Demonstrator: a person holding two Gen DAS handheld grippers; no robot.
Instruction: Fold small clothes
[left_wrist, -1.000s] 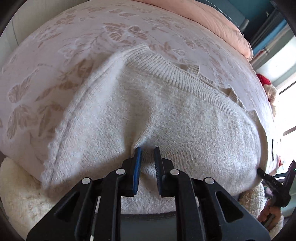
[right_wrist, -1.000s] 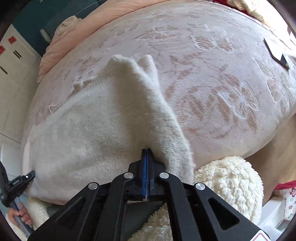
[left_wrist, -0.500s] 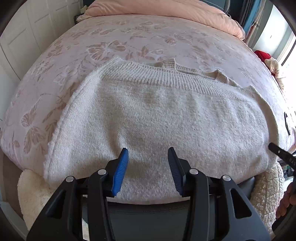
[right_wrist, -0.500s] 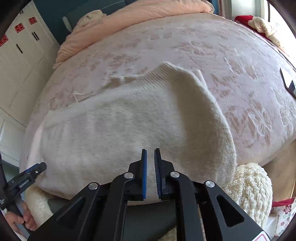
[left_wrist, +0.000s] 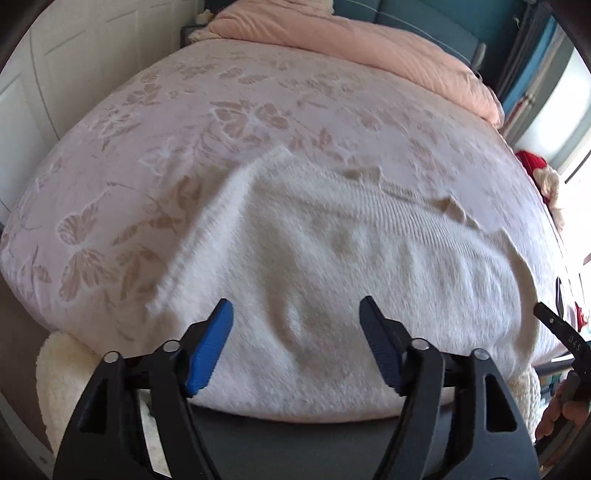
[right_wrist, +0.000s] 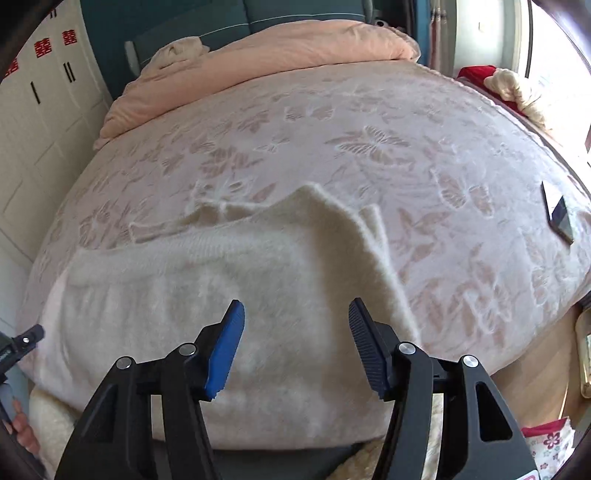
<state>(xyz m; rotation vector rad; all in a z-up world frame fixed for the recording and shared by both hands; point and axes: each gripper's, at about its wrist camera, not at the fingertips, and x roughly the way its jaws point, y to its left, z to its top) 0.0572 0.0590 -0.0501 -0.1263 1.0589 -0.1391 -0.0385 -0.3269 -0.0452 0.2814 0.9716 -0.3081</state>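
sweater (left_wrist: 351, 280) flat on bed (left_wrist: 258, 110); left claw (left_wrist: 295, 345), right claw (right_wrist: 295, 347) wide apart, empty

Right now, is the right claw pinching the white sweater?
No, the right claw is wide open, its blue pads spread apart above the white sweater, gripping nothing.

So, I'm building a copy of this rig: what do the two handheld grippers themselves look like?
Both match. The left gripper and the right gripper each have two black plastic fingers with triangular cut-outs and silver pivot screws, tipped with ribbed blue pads. White digits mark the right gripper's black body at the left view's edge. No cables or sleeves show.
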